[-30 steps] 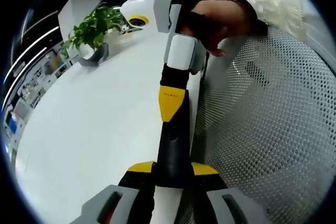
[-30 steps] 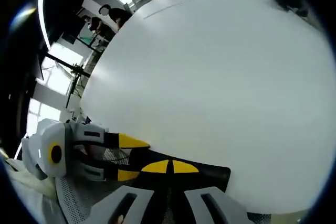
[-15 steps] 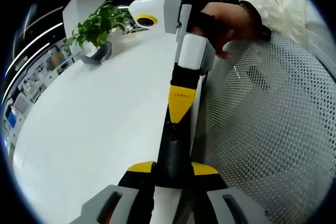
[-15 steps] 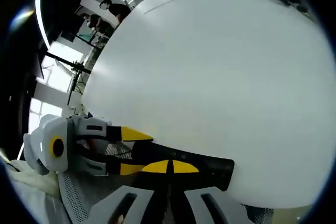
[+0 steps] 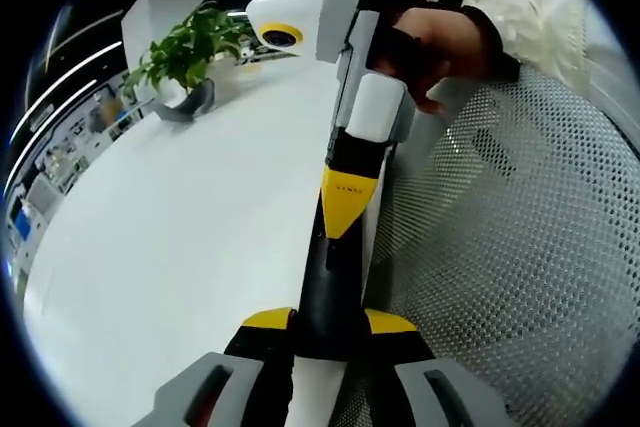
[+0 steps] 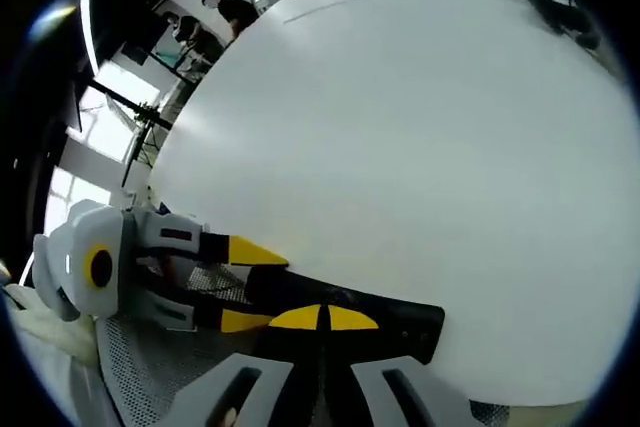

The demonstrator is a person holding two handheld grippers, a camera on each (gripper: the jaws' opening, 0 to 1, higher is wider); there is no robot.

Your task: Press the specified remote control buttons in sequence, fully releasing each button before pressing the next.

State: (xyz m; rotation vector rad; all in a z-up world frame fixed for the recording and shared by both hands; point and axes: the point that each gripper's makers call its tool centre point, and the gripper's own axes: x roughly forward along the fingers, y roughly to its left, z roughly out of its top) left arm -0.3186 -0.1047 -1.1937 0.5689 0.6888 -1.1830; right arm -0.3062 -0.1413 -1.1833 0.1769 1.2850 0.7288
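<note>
Two grippers on one object. Your left gripper (image 5: 318,319) has its fingers clamped on either side of the near end of the black remote control (image 5: 325,287), at the bottom centre of the left gripper view. The remote runs up the frame along the edge of the white desk (image 5: 180,237), with a white mesh chair surface (image 5: 500,267) to its right.

Right gripper (image 5: 345,202) comes down from the top of that view, held by your hand (image 5: 430,42). Its yellow fingers are together, forming a single tip. The tip sits on or just above the remote's face; contact can't be confirmed.

Right gripper view agrees: right gripper (image 6: 322,317) at bottom centre, fingers closed to a seam over the remote control (image 6: 400,317). The left gripper (image 6: 245,285) at lower left holds the remote's far end between its yellow fingers. The desk (image 6: 400,147) spreads across the rest of the frame.

Progress, as judgement: the hold is set and the pressing tip is in place, so a press looks to be in hand. Buttons are not legible, so you cannot tell which step of the sequence this is or how many remain. Release fully before the next press.

A potted plant (image 5: 185,47) stands at upper left of the left gripper view.
</note>
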